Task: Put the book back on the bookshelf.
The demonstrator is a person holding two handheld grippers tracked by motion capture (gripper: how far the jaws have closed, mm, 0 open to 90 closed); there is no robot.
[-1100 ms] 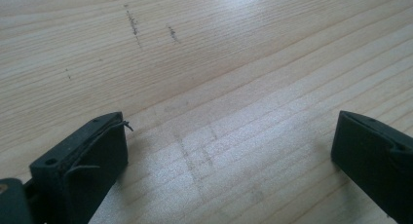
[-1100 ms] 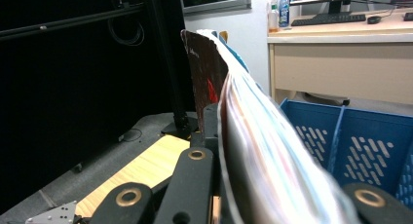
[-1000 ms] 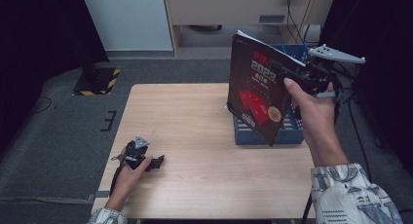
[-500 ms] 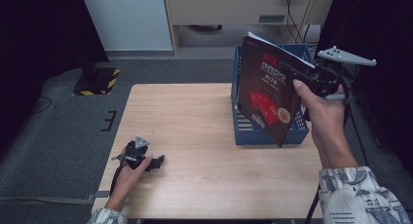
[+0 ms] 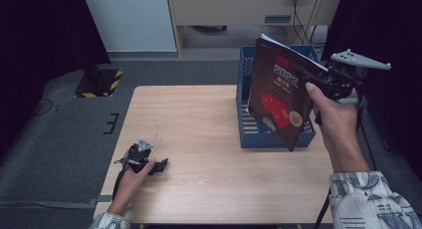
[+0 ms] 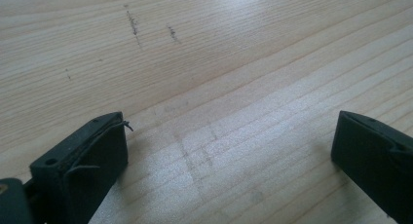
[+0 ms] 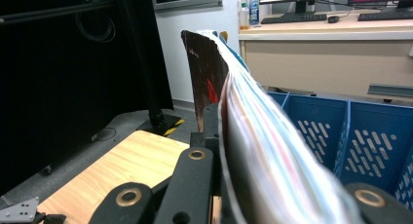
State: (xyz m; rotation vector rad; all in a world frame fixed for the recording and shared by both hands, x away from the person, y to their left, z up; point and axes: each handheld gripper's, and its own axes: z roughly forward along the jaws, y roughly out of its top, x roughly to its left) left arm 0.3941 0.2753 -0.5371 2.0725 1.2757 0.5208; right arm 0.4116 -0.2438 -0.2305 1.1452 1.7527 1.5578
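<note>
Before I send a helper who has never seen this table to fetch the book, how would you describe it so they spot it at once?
Look to the wooden table and the blue file rack at its far right corner. Held up over that rack, clamped in the right hand-held gripper, is the book. It is the only dark-covered thing there, with red artwork and a round gold sticker.

The counter (image 5: 199, 119) was pale wood, matt, with visible grain and a few scuffs. The book (image 5: 278, 99) had a glossy dark cover and paper pages. The blue crate (image 5: 249, 134) looked like perforated plastic. The left gripper (image 6: 229, 151) looked like matt black plastic, though I couldn't really tell.
</note>
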